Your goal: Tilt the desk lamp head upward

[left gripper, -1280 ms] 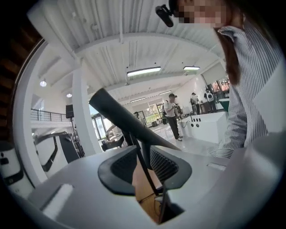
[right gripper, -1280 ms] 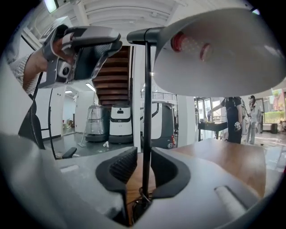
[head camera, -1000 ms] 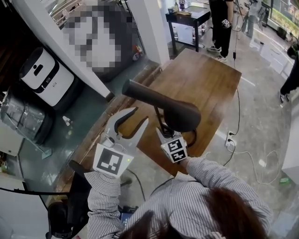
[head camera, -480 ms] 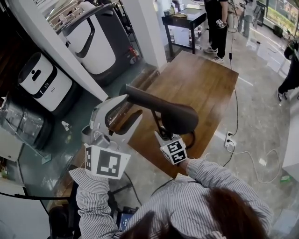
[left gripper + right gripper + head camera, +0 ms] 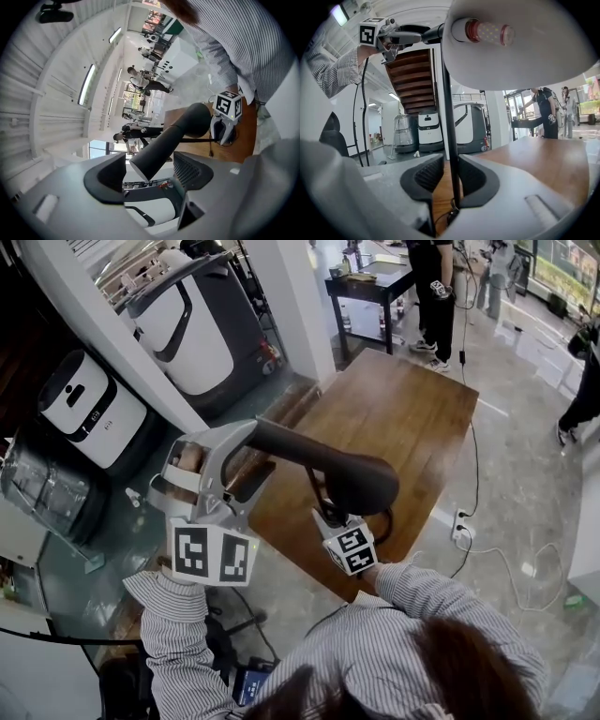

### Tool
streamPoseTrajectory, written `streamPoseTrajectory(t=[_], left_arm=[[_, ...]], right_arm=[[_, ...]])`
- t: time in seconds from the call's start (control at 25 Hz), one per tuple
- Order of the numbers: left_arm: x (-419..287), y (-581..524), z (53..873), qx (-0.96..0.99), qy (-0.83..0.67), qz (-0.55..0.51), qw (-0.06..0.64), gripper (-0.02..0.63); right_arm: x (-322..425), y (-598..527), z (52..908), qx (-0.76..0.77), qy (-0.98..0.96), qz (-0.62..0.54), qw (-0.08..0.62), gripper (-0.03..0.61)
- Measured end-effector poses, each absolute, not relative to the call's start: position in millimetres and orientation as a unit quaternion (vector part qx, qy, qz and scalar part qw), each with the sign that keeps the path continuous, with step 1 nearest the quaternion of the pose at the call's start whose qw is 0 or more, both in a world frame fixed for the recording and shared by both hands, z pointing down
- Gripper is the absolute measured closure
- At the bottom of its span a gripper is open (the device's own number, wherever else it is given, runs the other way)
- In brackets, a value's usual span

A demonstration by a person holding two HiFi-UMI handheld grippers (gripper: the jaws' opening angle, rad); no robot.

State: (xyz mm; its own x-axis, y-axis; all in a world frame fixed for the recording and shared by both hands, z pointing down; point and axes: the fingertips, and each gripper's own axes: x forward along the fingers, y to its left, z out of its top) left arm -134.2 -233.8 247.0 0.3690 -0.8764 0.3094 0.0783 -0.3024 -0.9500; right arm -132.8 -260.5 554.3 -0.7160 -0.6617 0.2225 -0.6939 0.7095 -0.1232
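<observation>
Tilt not started yet, as far as I can judge; prep only. The lamp stands at the 6 o'clock end of the worktop [image 5: 403,399] in head view. Its lamp head [image 5: 361,479] lies roughly level, w/ the narrow tail end pointing to 10 o'clock.

R gripper [image 5: 328,518] has its fingers clamped on the thin stem [image 5: 446,117], bracing the lamp.

L gripper [image 5: 246,454] has its fingers spread as wide as they go. They straddle the tail end of the head w/ a gap on each side, so no hold yet. Left to do: close on the tail, then swing the head up.

Vs a sec ago: L gripper was lower, at 7 o'clock of the tail, fingers side by side. Now it's rolled so they stack above and below, it sits higher, and they've just been opening. R gripper and lamp head look unmoved.
</observation>
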Motion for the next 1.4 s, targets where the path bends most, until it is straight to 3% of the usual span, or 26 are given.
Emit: streamPoseTrajectory(t=[0.68, 1.4], left_arm=[[-138, -264, 257, -0.548, 0.257, -0.542, 0.583, 0.313], [-152, -259, 262, -0.605, 0.348, -0.489, 0.523, 0.319]], right_arm=[[-134, -262, 558, 0.377, -0.918, 0.097, 0.077, 0.497], [-131, -263, 558, 0.392, -0.912, 0.1, 0.074, 0.517]])
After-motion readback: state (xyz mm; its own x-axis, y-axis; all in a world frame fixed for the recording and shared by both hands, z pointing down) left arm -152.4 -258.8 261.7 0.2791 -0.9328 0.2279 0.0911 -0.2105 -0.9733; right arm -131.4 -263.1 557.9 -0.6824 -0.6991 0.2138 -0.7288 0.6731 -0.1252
